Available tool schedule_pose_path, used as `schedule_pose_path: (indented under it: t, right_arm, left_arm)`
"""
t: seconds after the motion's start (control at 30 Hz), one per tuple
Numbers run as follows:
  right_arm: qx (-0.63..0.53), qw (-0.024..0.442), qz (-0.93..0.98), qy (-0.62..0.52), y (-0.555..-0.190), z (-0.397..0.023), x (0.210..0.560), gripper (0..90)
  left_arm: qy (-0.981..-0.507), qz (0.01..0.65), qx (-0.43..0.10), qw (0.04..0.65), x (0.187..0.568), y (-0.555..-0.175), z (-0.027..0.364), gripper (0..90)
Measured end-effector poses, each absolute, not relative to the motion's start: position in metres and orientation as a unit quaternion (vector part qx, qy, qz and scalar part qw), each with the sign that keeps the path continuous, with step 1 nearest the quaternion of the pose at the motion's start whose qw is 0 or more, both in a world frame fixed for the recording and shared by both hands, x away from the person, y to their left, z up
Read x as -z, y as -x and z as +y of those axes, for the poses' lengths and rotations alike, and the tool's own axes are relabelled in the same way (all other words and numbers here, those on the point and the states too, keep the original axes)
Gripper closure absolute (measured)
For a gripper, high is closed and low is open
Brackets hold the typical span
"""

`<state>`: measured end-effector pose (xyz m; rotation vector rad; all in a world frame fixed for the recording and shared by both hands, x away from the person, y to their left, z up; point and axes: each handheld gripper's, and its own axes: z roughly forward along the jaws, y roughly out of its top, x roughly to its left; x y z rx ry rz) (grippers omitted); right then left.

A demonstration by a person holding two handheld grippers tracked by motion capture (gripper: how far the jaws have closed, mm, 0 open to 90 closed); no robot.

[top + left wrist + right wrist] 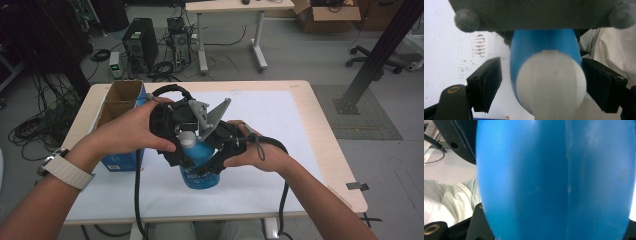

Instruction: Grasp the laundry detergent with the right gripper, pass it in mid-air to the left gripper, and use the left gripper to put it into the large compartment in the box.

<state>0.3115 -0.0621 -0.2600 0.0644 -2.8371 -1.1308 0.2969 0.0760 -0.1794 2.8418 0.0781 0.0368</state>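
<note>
— Two grippers on one blue bottle [200,167], from where I sit. It stands upright on the white mat [280,150] near the front middle of the table [327,145].

— What is each gripper doing?

— I see the right gripper [212,162] clamped on the blue body of the bottle; in the right gripper view the blue wall [554,182] sits hard up against the camera between the jaws. The left gripper [185,147] comes at the white cap [551,82] from above. Its jaws stand half closed — one pad [602,85] is at the cap's edge, the other pad [485,83] is clear of it with a gap showing. So I call that one not gripping.

— And the surface?

— Light wood table with the white mat over most of it. An open cardboard box [120,107] with blue sides stands at the left edge, just behind the left hand [132,130].

— The room?

— Grey floor behind the table, with a black computer tower [140,45], a tangle of cables [35,125], a second desk [235,7], a brown carton [327,15] and a chair base [372,62].
</note>
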Motion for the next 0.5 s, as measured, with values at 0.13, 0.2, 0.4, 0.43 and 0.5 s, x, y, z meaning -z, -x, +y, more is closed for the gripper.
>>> schedule_pose_path:
  t: [0.13, 0.2, 0.4, 0.43, 0.5]
  right_arm:
    - [0.370, 0.044, -0.928, -0.020, -0.3115, -0.0618, 0.2604, 43.3]
    - [0.370, 0.044, -0.928, -0.020, -0.3115, -0.0617, 0.2605, 43.4]
    - [0.368, 0.044, -0.929, -0.021, -0.3115, -0.0617, 0.2608, 43.3]
    - [0.368, 0.044, -0.929, -0.022, -0.3115, -0.0618, 0.2608, 43.3]
    - [0.367, 0.044, -0.929, -0.021, -0.3113, -0.0617, 0.2611, 43.3]
  left_arm:
    - [-0.989, 0.025, -0.012, 0.148, 0.1800, -0.2966, 0.0757, 24.3]
    - [-0.989, 0.025, -0.011, 0.147, 0.1803, -0.2965, 0.0755, 24.9]
    - [-0.988, 0.025, -0.010, 0.149, 0.1802, -0.2969, 0.0767, 31.7]
    - [-0.988, 0.026, -0.011, 0.149, 0.1803, -0.2971, 0.0768, 32.1]
    - [-0.988, 0.027, -0.010, 0.149, 0.1806, -0.2973, 0.0771, 33.6]
